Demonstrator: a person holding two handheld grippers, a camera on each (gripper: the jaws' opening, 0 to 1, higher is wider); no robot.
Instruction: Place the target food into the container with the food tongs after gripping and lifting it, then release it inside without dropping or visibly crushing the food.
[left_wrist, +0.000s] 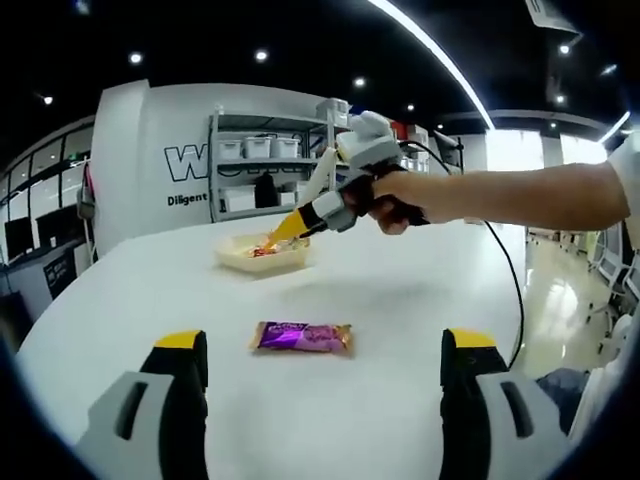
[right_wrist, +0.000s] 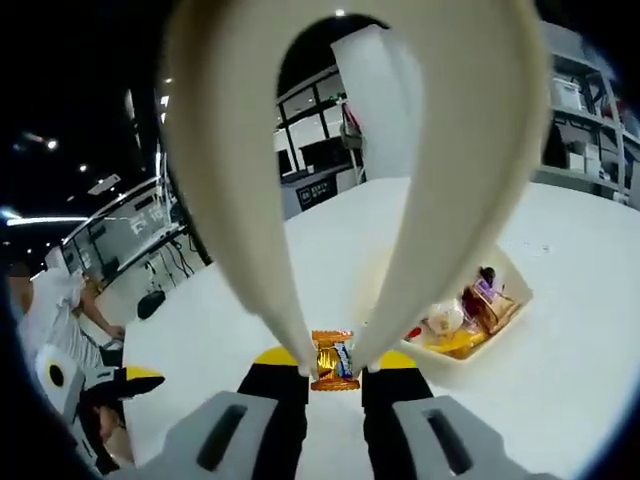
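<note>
While cream plastic tongs (right_wrist: 400, 200) pinch a glossy orange-wrapped snack (right_wrist: 333, 362), shallow rectangular tray (right_wrist: 505, 318) beside

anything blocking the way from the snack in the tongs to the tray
Nothing visible does. The tongs pinch a small wrapped snack at their tips, and the tray sits just beside it on the white table, already holding other snacks, with open room inside.

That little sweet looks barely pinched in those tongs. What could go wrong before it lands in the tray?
The orange-wrapped candy is held only by the tips of the tongs, so it could slip out onto the table short of the tray. The tray already holds snacks, so it might bounce off them. Squeezing harder could crush it.
</note>
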